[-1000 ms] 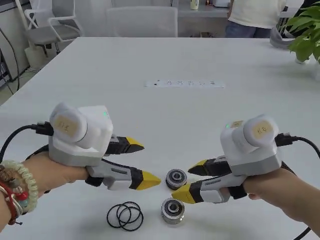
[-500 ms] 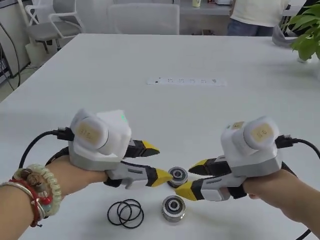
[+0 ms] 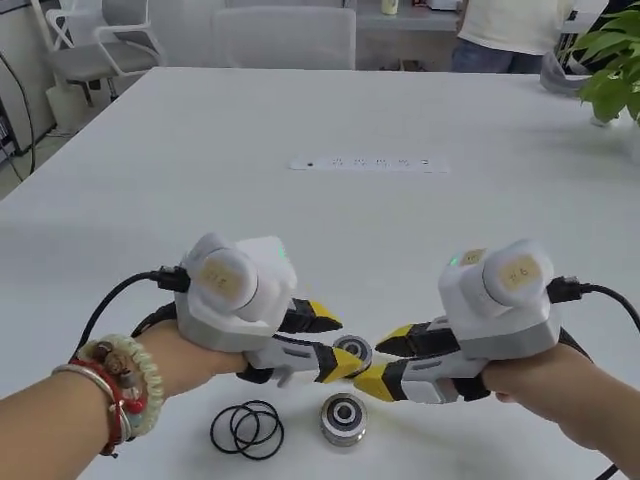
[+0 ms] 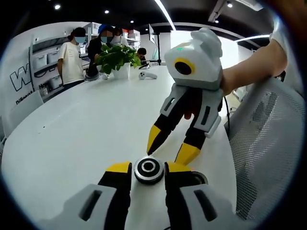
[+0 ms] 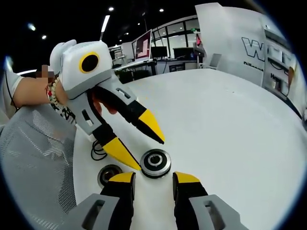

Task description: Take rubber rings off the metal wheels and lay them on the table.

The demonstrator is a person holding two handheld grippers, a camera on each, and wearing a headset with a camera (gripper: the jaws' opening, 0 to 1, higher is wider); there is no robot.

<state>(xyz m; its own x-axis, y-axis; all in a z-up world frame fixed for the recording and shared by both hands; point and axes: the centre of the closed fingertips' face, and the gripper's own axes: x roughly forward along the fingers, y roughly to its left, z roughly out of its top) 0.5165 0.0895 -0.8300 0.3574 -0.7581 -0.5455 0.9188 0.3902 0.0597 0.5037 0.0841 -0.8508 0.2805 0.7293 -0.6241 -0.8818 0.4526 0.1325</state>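
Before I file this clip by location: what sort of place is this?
Probably an open office or showroom: a big white meeting table, office chairs at its far end, and computer monitors beyond.

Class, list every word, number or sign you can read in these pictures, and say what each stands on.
"W": large letter on the wall, left gripper view; the rest is unreadable.
"W": start of a large word on a wall panel, right gripper view; the rest is blurred.
Round labels on the left gripper and right gripper: too blurred to read.
Power strip: marks too small.
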